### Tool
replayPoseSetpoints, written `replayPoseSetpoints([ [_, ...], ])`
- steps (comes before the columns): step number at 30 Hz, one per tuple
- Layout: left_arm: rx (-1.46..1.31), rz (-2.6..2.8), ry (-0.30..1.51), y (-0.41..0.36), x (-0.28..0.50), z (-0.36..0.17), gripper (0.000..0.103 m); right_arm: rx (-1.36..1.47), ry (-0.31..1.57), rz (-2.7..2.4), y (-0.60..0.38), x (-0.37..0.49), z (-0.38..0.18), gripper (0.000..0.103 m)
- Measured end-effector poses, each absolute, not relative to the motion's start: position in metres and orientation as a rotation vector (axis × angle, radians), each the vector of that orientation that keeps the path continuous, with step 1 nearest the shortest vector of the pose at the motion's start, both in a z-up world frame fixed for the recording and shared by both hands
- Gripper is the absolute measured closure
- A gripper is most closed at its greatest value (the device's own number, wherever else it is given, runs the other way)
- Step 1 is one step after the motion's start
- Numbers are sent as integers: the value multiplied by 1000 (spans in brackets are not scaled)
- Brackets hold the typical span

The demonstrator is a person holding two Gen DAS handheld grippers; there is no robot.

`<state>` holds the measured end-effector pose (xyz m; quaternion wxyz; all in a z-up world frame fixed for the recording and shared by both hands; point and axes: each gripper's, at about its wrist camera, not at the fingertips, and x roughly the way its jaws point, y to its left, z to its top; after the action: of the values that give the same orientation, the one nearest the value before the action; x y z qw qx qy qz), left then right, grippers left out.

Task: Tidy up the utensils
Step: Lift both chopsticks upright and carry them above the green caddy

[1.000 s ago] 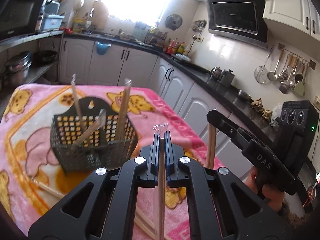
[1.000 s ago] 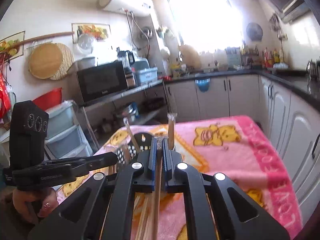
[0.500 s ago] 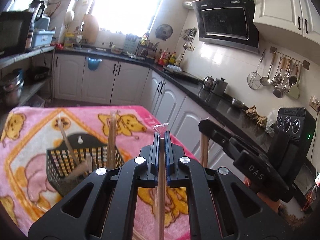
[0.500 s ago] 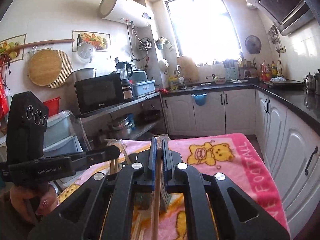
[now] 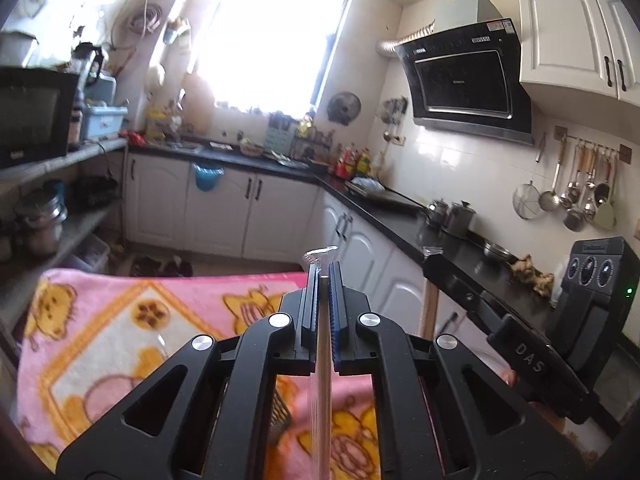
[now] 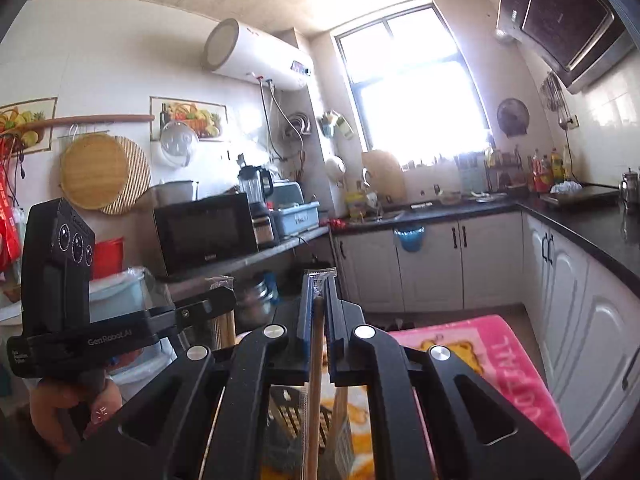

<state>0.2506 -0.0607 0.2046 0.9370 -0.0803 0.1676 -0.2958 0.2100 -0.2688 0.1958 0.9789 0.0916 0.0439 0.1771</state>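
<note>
My left gripper [image 5: 323,276] is shut on a wrapped pair of wooden chopsticks [image 5: 322,380] that runs down between the jaws. My right gripper [image 6: 319,286] is shut on another wrapped pair of chopsticks [image 6: 315,392]. The black mesh utensil basket [image 6: 288,416] shows below the right gripper, mostly hidden by its frame; a sliver of the basket [image 5: 280,416] shows under the left gripper. The right gripper [image 5: 434,264] is seen at right in the left wrist view, holding its chopsticks [image 5: 429,312] upright. The left gripper [image 6: 222,298] is at left in the right wrist view.
A pink cartoon blanket [image 5: 120,332] covers the table [image 6: 500,352]. White cabinets [image 5: 224,212] and a black counter [image 5: 392,208] stand beyond. A shelf with a microwave [image 6: 204,232] stands at left. Utensils [image 5: 576,196] hang on the wall at right.
Both grippers have risen and tilted up with their chopsticks. The basket has dropped from the middle of both views to below the gripper frames.
</note>
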Motion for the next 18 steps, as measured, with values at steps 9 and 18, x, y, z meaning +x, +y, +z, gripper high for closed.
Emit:
replayPoseSetpoints([
  [9, -121, -474, 252, -56, 267, 213, 101, 211, 15, 337, -264, 236, 206, 97],
  [18, -64, -404, 195, -72, 302, 201, 101, 228, 7, 339, -253, 268, 184, 97],
])
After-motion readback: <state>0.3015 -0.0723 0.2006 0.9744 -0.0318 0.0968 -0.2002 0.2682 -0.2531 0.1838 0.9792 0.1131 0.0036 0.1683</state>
